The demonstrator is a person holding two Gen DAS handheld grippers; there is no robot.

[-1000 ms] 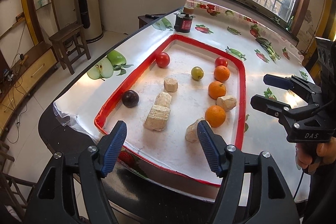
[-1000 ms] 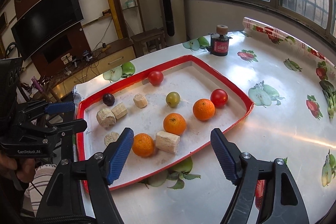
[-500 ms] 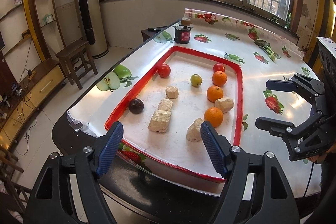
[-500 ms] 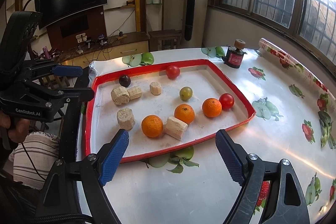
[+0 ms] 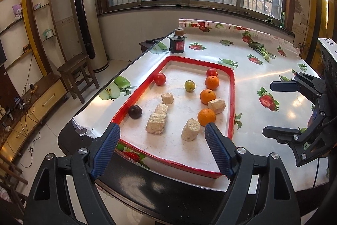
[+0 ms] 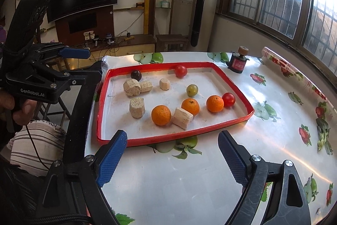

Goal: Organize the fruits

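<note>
A red-rimmed white tray [image 5: 231, 98] [image 6: 101, 102] holds three oranges [image 5: 206, 117] [image 6: 161, 115], two red tomatoes [image 5: 160, 78] [image 6: 180, 71], a green fruit [image 5: 189, 85] [image 6: 192, 90], a dark plum [image 5: 135, 111] [image 6: 136, 75] and several beige chunks [image 5: 156, 123] [image 6: 137, 107]. My left gripper [image 5: 162, 147] is open and empty, above the tray's near edge. My right gripper [image 6: 172, 155] is open and empty, over the tablecloth beside the tray. Each gripper shows in the other's view, the right one [image 5: 280, 109] and the left one [image 6: 71, 54].
A small black and red jar [image 5: 177, 44] [image 6: 238, 61] stands past the tray's far end. The table [image 5: 263, 69] has a fruit-print cloth and a dark front edge. A wooden stool [image 5: 78, 75] and floor lie to the left.
Both grippers have pulled back and risen from the tray, so it looks smaller and farther. Both stay open. The fruits have not moved.
</note>
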